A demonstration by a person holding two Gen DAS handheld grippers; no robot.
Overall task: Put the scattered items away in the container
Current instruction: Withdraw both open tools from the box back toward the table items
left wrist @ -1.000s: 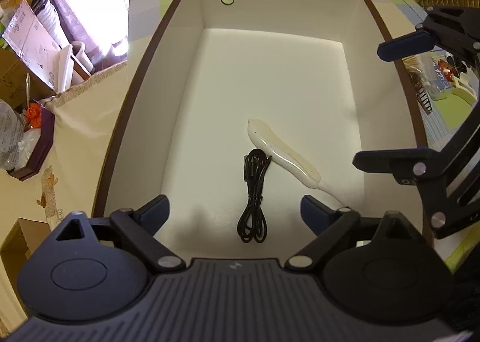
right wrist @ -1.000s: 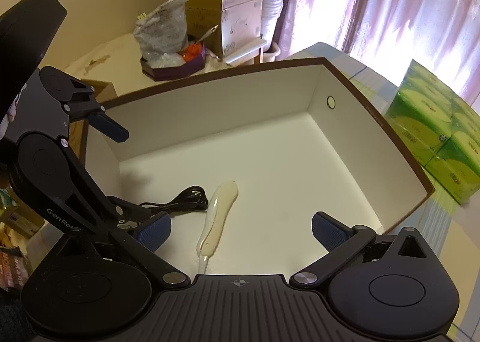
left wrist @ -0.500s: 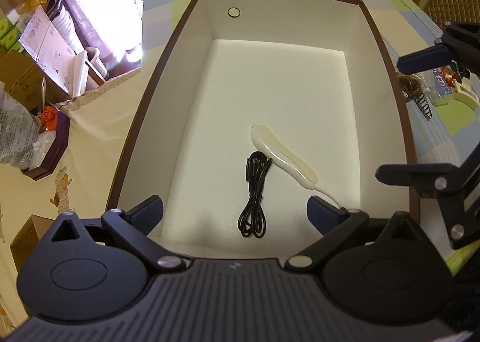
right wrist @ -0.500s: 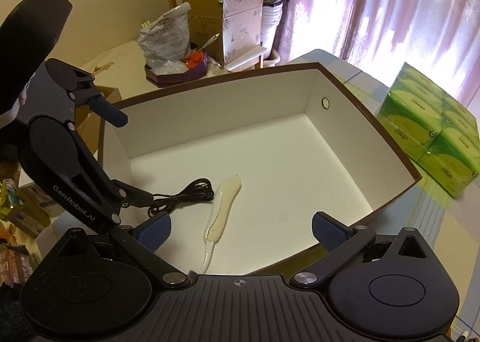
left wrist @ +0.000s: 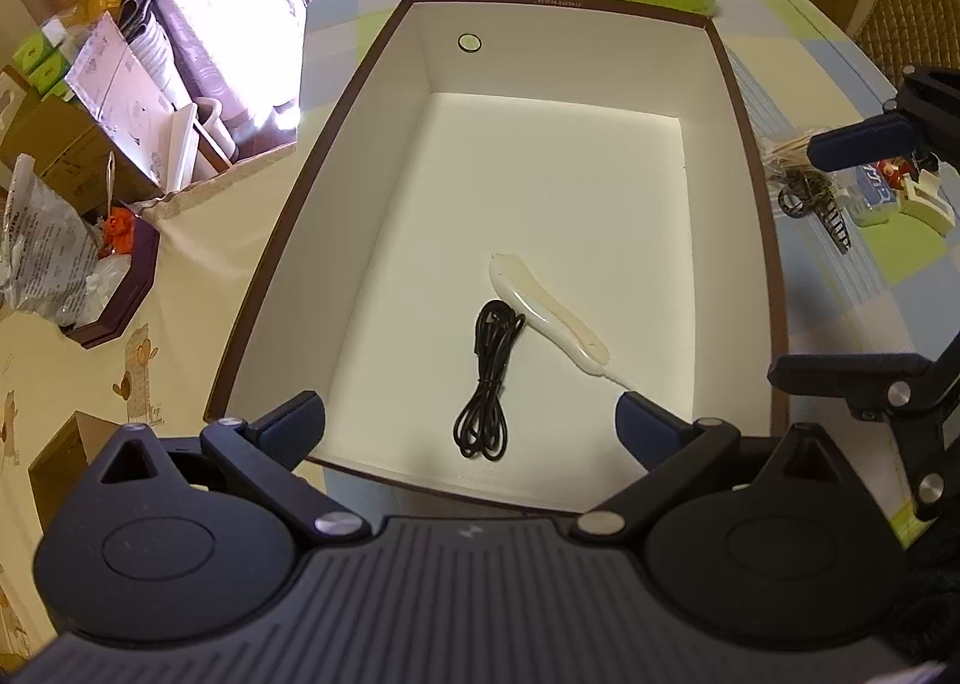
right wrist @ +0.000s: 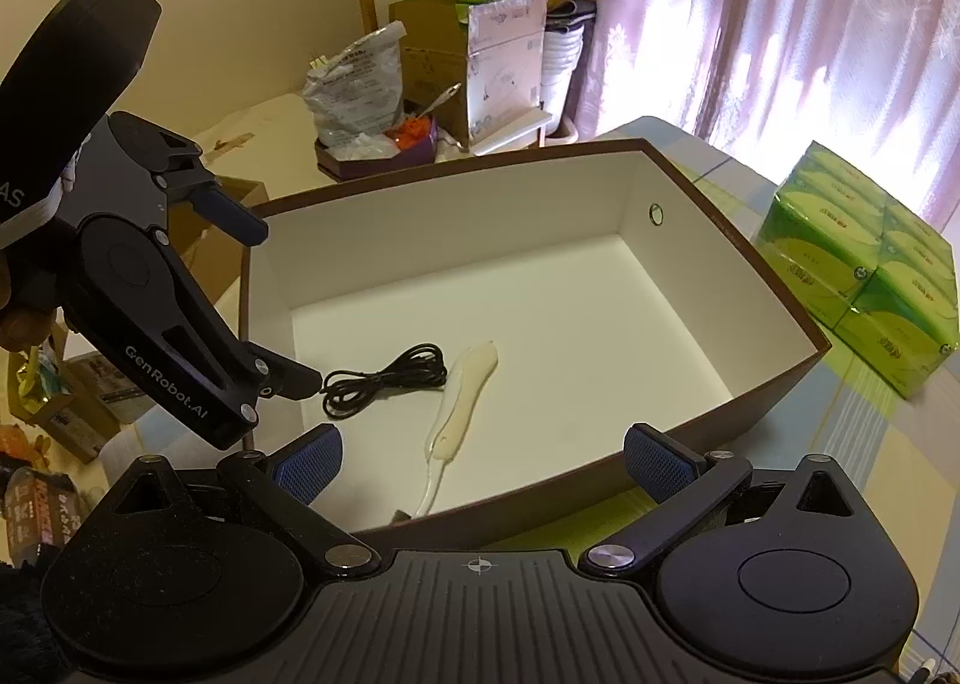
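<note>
Inside the box (left wrist: 384,120), mid-frame, a coiled black cable (left wrist: 489,384) lies beside a white wand (left wrist: 549,315); left gripper (left wrist: 468,429) and right gripper (right wrist: 483,459) both gape empty

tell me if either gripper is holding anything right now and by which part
Nothing is held. The left gripper and right gripper both have their jaws spread with nothing between them; the black cable and cream tool lie in the box.

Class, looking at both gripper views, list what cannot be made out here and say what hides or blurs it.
- Cord end of the white handle: left view, hidden behind a gripper finger.
- Clutter right of the box: left view, too small, partly behind the right gripper.
- Print on the box rim: too small.
</note>
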